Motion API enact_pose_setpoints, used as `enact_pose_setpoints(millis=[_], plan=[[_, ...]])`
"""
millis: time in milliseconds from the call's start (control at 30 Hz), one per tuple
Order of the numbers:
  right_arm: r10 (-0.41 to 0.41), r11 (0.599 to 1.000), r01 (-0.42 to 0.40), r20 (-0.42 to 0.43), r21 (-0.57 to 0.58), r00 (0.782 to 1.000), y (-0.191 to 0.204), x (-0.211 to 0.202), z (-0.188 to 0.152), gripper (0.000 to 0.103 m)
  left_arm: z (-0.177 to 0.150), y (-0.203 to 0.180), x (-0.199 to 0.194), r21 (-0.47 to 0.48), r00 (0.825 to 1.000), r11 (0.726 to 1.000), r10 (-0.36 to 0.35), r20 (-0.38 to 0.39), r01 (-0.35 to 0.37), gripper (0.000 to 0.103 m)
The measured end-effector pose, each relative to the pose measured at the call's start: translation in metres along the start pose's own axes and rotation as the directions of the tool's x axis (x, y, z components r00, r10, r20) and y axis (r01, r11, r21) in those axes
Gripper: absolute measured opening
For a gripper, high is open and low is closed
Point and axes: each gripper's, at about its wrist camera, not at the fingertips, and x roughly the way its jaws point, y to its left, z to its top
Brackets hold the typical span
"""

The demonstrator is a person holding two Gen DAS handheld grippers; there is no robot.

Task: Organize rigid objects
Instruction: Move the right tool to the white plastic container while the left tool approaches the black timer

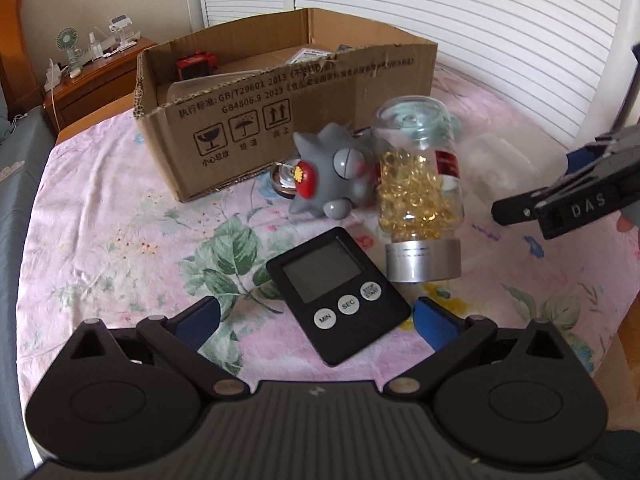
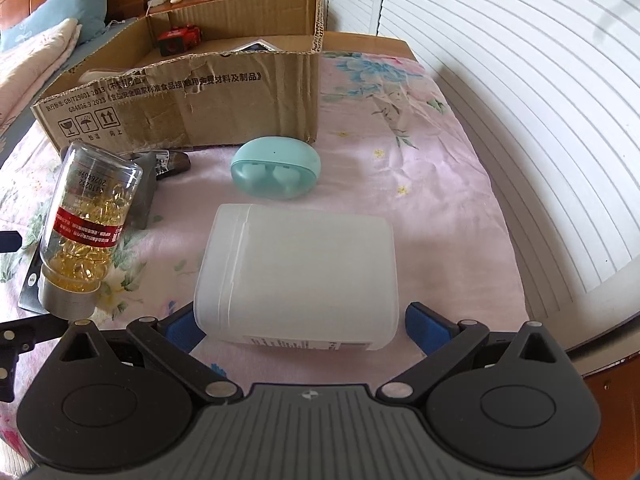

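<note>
Floral cloth [image 1: 100, 216] covers the table; cardboard box [image 1: 280, 92] sits at the far side, open top, with a red item [image 1: 195, 65] and some flat packs inside, near wall torn along the rim. Right gripper [image 2: 304, 330] is spread wide, blue pads on either side of the white translucent container [image 2: 296, 272] lying on its side; left pad looks touching or just beside its near-left corner, right pad apart from it, so no grip. Left gripper [image 1: 316, 320] also spread wide, holding nothing, the black timer [image 1: 338, 294] lying flat between its fingers, pads apart from it. Capsule bottle [image 1: 420, 188] stands cap-down and tilted just right of the timer, yellow capsules inside, silver cap on the cloth. Grey spiky toy [image 1: 336, 172] lies just left of the bottle, touching or nearly so, against the box's near wall. Mint earbud case [image 2: 276, 168] sits far of the white container, near the box's right corner. Open cloth to the right of the box and container; table edge runs close along the right, near the white slatted doors [image 2: 520, 100]. Left of the timer is bare cloth.
</note>
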Motion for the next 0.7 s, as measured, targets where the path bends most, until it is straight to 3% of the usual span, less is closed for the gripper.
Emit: enact_pose_setpoints(millis=[333,567,700], plan=[[0.000,1.000,0.000,0.011,0.000,1.000,0.000,0.000,-0.001,0.103,-0.007,0.033,-0.006,-0.122,0.997,0.990,0.071,-0.031,-0.074,0.103],[0.003,1.000,-0.003,0.026,-0.005,1.000,-0.001,0.000,-0.003,0.103,0.001,0.032,-0.007,-0.078,0.994,0.993,0.079,-0.072,-0.084,0.102],[0.006,1.000,-0.005,0.040,-0.010,0.999,-0.001,0.000,-0.005,0.103,0.006,0.037,-0.004,-0.100,0.992,0.993,0.055,-0.117,-0.067,0.102]])
